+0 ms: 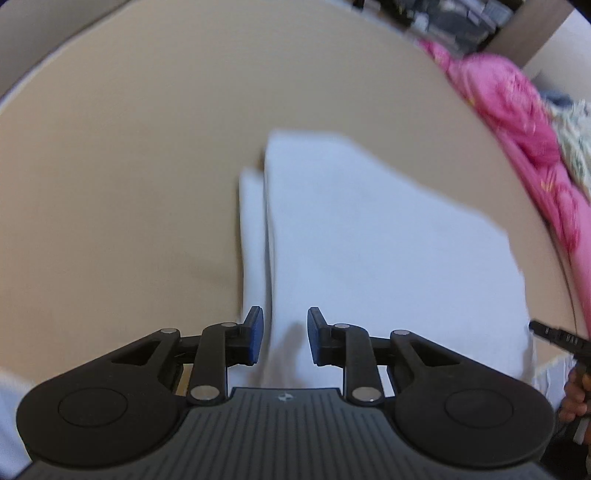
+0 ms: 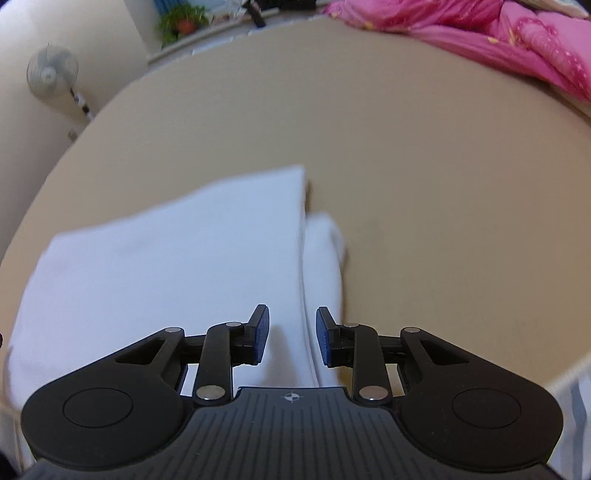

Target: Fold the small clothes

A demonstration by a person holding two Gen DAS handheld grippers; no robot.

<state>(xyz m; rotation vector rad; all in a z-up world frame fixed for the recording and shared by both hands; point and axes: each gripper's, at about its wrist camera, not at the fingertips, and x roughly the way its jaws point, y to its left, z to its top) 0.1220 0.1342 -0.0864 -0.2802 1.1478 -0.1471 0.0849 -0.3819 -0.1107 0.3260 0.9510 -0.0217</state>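
Note:
A white garment [image 1: 369, 236] lies flat on the beige table [image 1: 129, 166], folded, with a narrow lower layer sticking out along one side. My left gripper [image 1: 284, 334] is open and empty, hovering over the garment's near left edge. In the right wrist view the same garment [image 2: 177, 258] lies on the table [image 2: 443, 184], with the narrow layer [image 2: 325, 266] on its right. My right gripper [image 2: 291, 336] is open and empty above the garment's near right edge. The right gripper's tip [image 1: 554, 336] shows at the far right of the left wrist view.
A pink quilt [image 1: 517, 110] lies beyond the table's far right edge; it also shows in the right wrist view [image 2: 498, 40]. A standing fan [image 2: 51, 74] and a potted plant [image 2: 183, 18] stand past the table's left side.

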